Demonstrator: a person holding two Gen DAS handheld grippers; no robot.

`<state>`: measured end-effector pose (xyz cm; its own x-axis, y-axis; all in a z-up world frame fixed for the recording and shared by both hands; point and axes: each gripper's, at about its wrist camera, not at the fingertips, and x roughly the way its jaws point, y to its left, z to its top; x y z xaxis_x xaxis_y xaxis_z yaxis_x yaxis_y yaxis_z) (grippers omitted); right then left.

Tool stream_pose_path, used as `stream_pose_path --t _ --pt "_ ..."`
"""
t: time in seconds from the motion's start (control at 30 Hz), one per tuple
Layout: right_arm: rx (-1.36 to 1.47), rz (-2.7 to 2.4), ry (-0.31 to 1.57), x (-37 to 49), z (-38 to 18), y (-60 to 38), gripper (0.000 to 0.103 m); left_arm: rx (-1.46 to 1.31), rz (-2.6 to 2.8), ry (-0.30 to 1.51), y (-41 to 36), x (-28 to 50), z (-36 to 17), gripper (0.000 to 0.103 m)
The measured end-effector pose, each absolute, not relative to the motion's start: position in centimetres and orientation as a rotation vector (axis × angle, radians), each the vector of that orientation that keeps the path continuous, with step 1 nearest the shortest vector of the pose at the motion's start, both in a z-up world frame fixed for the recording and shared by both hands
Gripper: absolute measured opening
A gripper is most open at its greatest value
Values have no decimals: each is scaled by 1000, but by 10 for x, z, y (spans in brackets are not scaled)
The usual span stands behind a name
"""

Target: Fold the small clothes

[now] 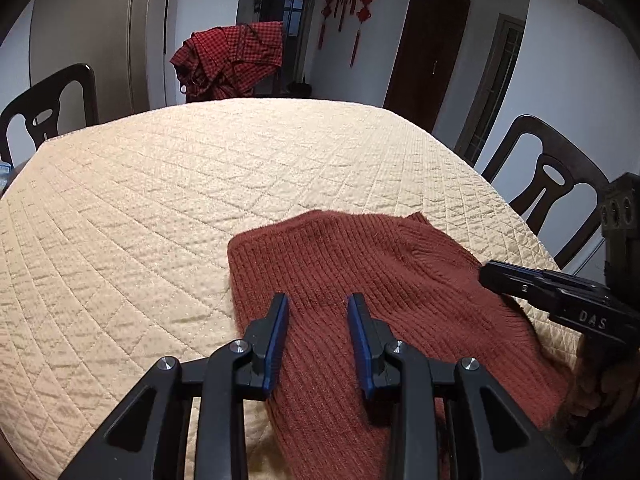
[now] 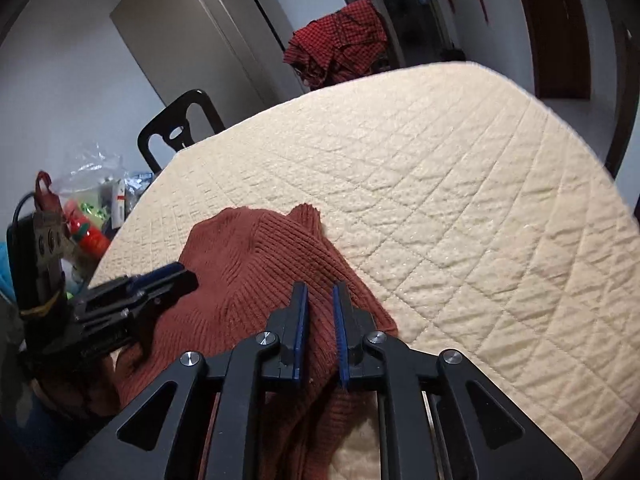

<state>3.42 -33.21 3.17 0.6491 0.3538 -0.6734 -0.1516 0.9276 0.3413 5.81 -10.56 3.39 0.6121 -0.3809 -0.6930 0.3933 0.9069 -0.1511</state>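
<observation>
Our left tongs (image 1: 318, 304) are hovering wide open and empty; the right tongs (image 2: 321, 292) are gaping narrowly, empty, over the knit (image 1: 360, 264) lying on the bench (image 1: 160, 200). It looks soft, floppy; we are favouring an edge.

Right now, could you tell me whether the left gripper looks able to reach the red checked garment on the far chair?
Probably not from here. The left gripper hovers over the rust knit sweater at the near edge, and the whole quilted table lies between it and the red checked garment.
</observation>
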Motion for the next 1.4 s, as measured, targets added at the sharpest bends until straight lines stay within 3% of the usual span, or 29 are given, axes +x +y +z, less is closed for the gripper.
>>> stream_pose_path --t 0.63,1.0,1.4 --pt "99 371 746 -44 51 -292 13 62 -476 722 -90 1 64 33" --pt "92 325 816 -52 23 -300 9 79 -509 764 -88 -30 44 33" --pt "118 340 816 -52 30 -307 9 78 -512 759 -89 -28 42 33"
